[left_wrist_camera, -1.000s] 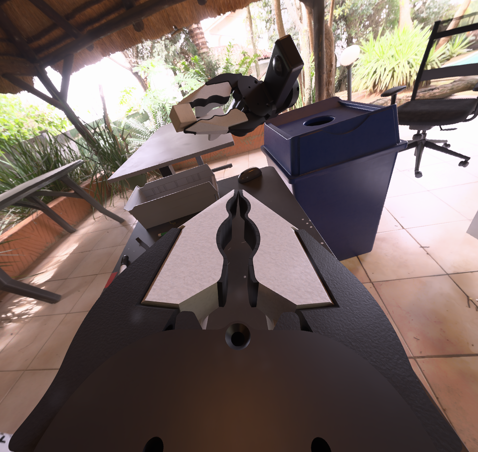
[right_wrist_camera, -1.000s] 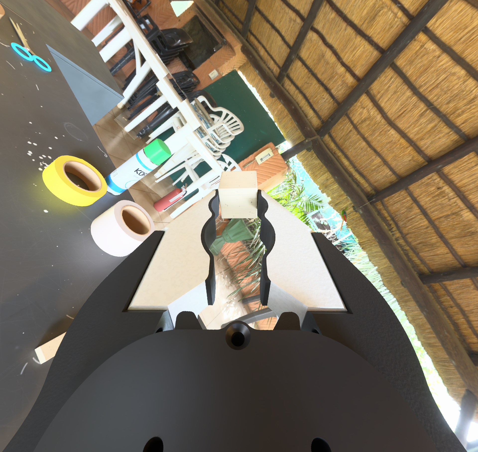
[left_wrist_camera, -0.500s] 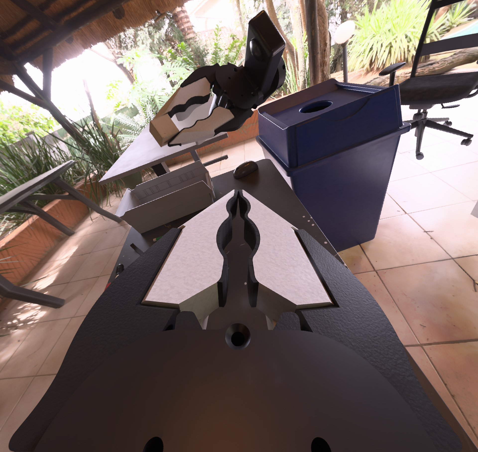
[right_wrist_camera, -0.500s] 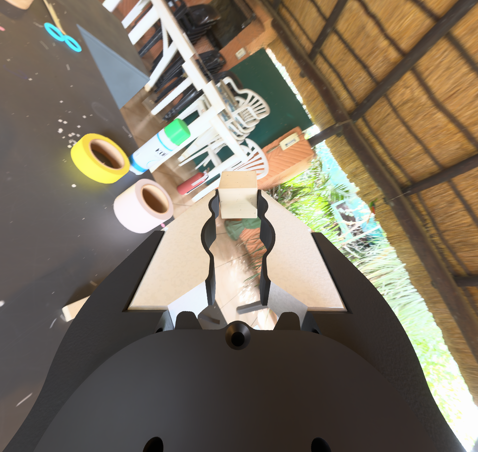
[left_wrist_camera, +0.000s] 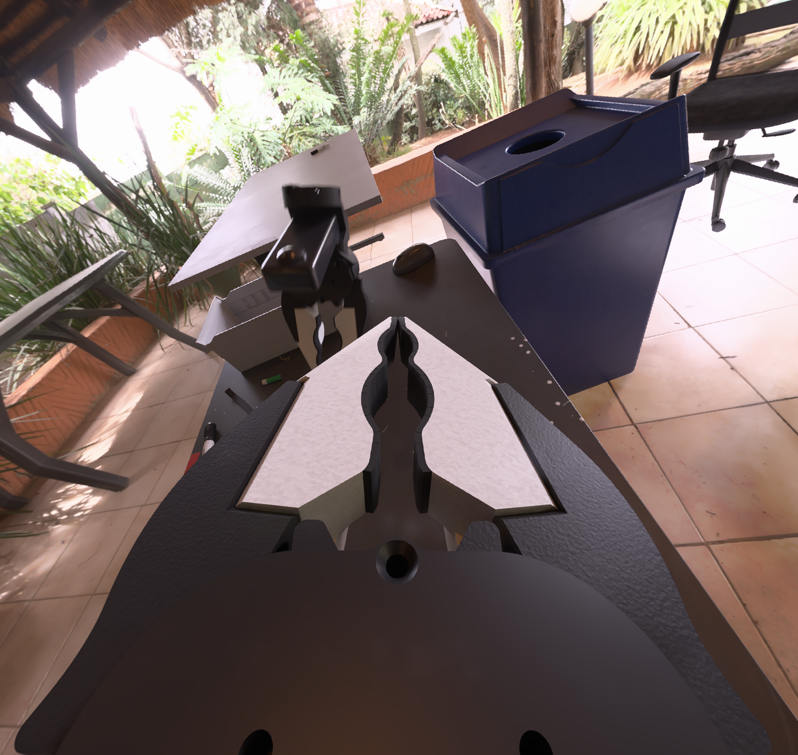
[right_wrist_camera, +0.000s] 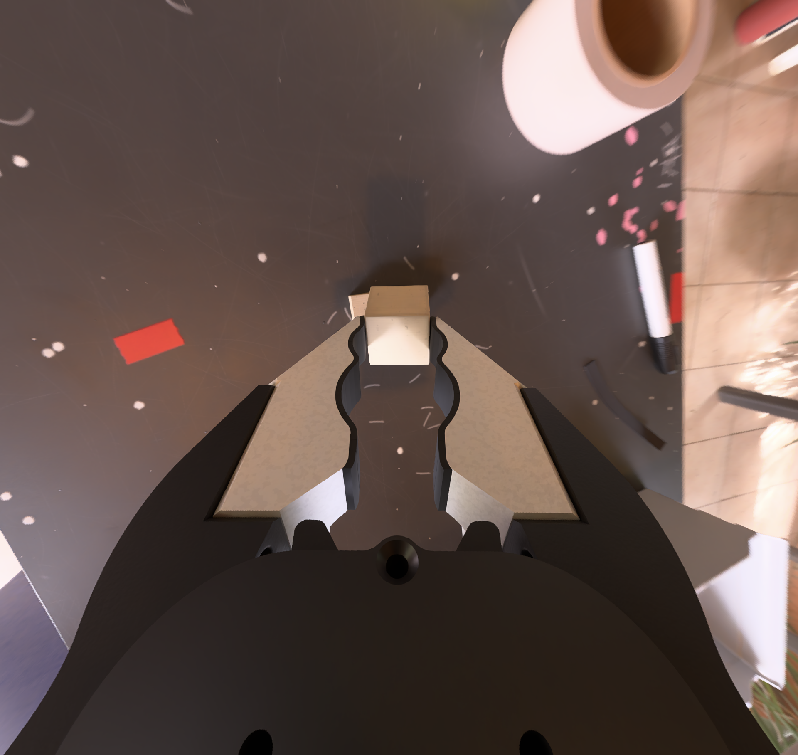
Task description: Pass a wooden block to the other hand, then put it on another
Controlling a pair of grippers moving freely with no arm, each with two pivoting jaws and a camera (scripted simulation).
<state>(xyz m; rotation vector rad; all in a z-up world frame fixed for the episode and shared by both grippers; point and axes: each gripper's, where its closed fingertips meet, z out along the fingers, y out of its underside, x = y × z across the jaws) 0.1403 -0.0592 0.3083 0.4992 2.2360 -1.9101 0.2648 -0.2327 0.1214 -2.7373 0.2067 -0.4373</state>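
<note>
1. In the right wrist view, the right gripper clamps a wooden block between its fingertips, over the dark table.
2. At 12 o'clock past the held cube, a second block peeks out beneath it; whether they touch is unclear.
3. The cube looks light, rigid and smooth; flat opposite faces suit the grip.
4. The left gripper sits closed and empty.
5. At 1 o'clock lies a white tape roll.

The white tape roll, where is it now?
In the right wrist view, the white tape roll lies on the dark table at upper right, near its edge, beyond the held wooden block.
</note>
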